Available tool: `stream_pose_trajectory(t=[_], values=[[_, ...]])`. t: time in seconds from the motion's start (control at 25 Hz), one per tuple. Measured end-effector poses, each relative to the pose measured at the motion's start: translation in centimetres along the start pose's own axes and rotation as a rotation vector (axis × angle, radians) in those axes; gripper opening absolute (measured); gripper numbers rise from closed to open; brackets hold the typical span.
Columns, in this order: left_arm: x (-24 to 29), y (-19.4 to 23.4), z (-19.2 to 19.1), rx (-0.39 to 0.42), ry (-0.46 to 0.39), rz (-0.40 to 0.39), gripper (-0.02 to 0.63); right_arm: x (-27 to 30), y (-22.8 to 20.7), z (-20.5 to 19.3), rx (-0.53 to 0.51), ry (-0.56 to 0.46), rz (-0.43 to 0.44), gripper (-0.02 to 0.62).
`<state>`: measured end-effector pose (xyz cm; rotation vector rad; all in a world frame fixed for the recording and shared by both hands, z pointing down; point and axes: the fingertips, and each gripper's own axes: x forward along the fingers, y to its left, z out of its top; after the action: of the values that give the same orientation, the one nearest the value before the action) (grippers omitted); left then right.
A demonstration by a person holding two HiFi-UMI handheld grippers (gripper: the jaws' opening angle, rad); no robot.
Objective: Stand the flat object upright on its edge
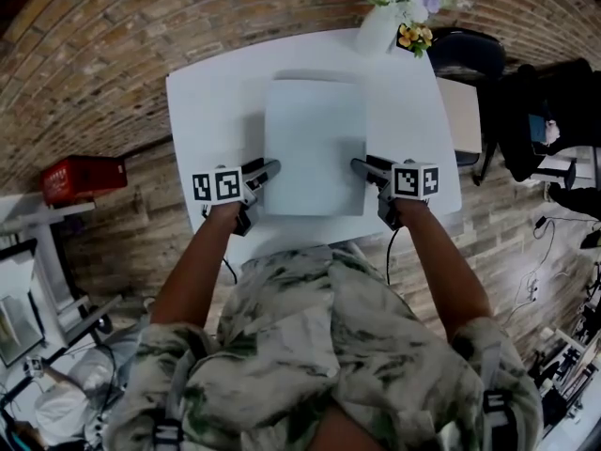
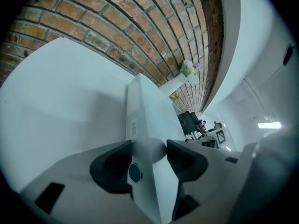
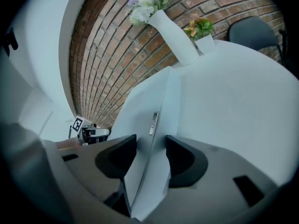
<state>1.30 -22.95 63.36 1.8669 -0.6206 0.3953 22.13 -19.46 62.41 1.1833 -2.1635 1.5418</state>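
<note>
A flat white box (image 1: 315, 144) lies in the middle of the white table (image 1: 211, 111). My left gripper (image 1: 268, 170) is at its left edge and my right gripper (image 1: 362, 165) at its right edge, both near the front corners. In the left gripper view the box's edge (image 2: 147, 106) fills the gap between the dark pads, and that gripper (image 2: 149, 157) is shut on it. In the right gripper view the box (image 3: 154, 101), with a small label on its side, likewise sits between the pads with no gap showing, so the right gripper (image 3: 150, 155) is shut on it.
A white vase of flowers (image 1: 380, 26) stands at the table's far edge, just beyond the box, with a small flower pot (image 1: 413, 38) beside it. A dark chair (image 1: 470, 50) is at the far right. A red crate (image 1: 83, 177) sits on the floor to the left.
</note>
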Motion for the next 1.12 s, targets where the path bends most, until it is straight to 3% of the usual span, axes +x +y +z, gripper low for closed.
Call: stream_pose_trajectory(t=[1.12], values=[[-9.4,-9.3,-2.1,0.258,-0.263,0.095,0.242,-7.4,9.3,0.6,-0.413,-0.095,0.130,0.199]])
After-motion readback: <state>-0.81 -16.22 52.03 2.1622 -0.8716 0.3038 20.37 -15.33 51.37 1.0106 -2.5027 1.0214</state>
